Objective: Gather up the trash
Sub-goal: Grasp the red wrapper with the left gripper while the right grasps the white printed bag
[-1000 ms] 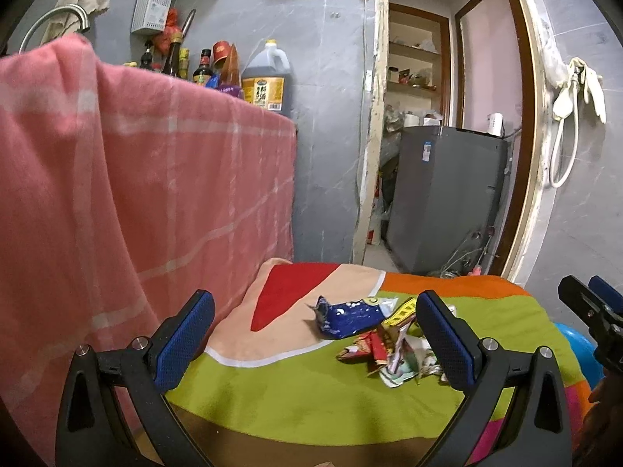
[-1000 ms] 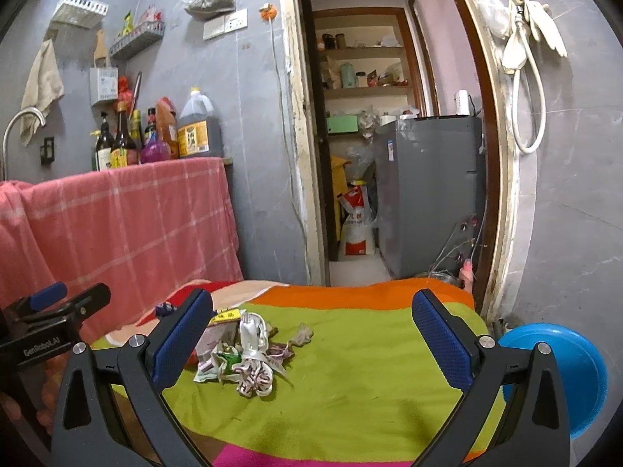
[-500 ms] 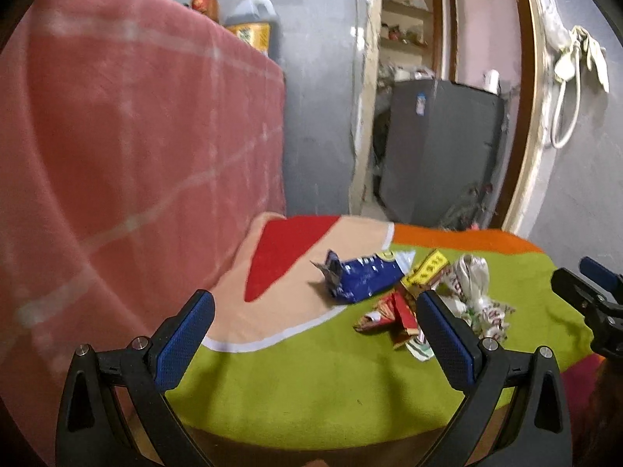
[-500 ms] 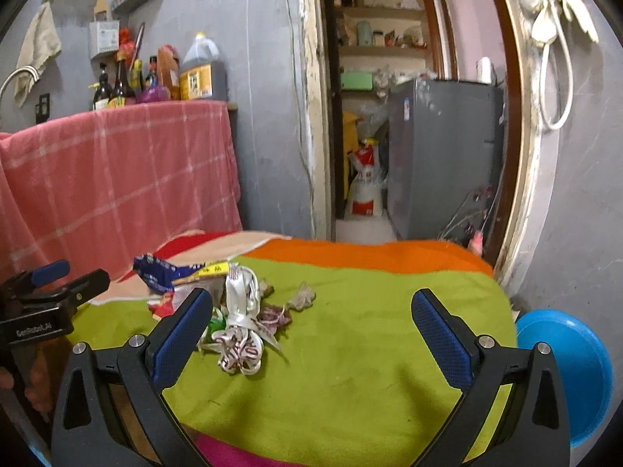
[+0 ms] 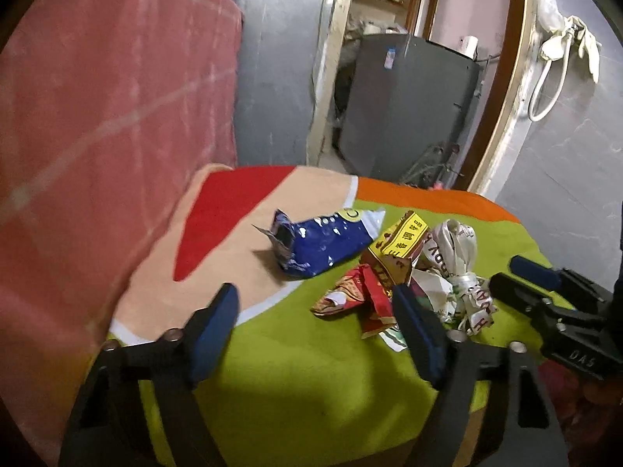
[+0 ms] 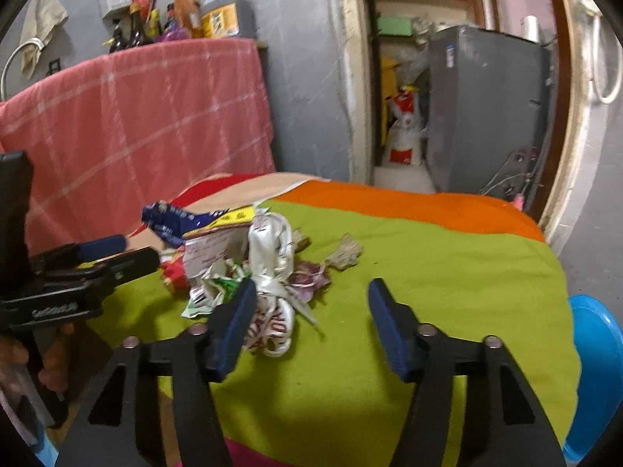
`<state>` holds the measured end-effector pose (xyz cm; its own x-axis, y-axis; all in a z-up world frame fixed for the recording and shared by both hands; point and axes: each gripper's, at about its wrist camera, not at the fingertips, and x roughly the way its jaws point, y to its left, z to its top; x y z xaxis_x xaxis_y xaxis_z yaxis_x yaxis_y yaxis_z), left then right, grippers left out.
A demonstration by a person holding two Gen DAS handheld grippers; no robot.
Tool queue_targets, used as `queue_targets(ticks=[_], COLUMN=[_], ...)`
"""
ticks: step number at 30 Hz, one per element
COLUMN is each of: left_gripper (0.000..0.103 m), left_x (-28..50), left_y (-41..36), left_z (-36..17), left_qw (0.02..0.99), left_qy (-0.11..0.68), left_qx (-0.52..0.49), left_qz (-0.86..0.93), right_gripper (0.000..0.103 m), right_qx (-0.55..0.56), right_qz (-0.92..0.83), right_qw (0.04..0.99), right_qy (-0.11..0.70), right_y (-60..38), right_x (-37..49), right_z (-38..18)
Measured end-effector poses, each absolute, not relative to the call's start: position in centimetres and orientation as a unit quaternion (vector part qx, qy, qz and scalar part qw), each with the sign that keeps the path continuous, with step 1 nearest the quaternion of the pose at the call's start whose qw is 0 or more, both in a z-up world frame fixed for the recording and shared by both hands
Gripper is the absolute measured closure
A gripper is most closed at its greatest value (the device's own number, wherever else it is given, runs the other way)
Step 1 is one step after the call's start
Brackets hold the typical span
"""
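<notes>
A pink checked cloth [image 5: 97, 124] hangs along the far left, with bottles [image 6: 187, 15] standing behind its top edge. Below it a table covered in a bright cloth [image 5: 311, 369] of green, orange, red and tan fills the near ground. The left gripper [image 5: 315, 330] hangs over the near left part of the table, its blue-padded jaws spread with nothing between them; they have just been closing. Just beyond it lies the trash: a crumpled blue snack bag [image 5: 323, 241] on the tan patch, then a yellow and brown wrapper [image 5: 401, 245] touching its right end, red wrappers [image 5: 362, 295] nearer the camera, and a knotted white bag [image 5: 459, 268] with printed letters at the right of the pile. A small crumpled brownish scrap [image 6: 346, 253] lies a little apart, to the right of the white bag. The right gripper [image 6: 311, 319] hovers over the green part, right of the pile; its jaws have just been closing too and stand apart, empty, its left pad just in front of the white bag. A grey box-like appliance [image 6: 486, 109] stands in the doorway beyond. A blue tub [image 6: 595, 369] sits low at the far right, beside the table.
</notes>
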<state>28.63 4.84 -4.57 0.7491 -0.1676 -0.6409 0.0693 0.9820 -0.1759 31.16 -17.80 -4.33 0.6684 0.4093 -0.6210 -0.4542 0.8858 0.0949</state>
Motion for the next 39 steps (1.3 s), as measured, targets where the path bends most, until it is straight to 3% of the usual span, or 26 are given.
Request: queue_targets(ticks=[5,23,29,39], left_gripper=[0.050,0.088,0.096,0.097], left_x=[29.4,30.2,29.8,26.1], left_y=[4.8,3.6,3.7,4.1], left_z=[-5.0,-6.1,-5.8,-4.0], left_qw=[0.922,0.895,0.894,0.915], left_qy=[0.369,0.414,0.412,0.367], left_qx=[-0.086,-0.085,-0.104,-0.129], left_qz=[-0.086,-0.143,-0.142,-0.105], right_gripper=[0.062,0.080,0.088,0.090], right_qx=[-0.041,-0.055,-0.041,-0.001], right_qz=[0.263,0.269,0.272,0.284], right_qw=[0.898,0.875,0.875,0.893], right_qy=[0.350,0.399,0.398,0.350], right_y=[-16.2,-14.7,-15.1,-17.0], right_x=[31.7,32.2,31.7,28.7], right_z=[-4.8,-6.3,-6.2,-4.7])
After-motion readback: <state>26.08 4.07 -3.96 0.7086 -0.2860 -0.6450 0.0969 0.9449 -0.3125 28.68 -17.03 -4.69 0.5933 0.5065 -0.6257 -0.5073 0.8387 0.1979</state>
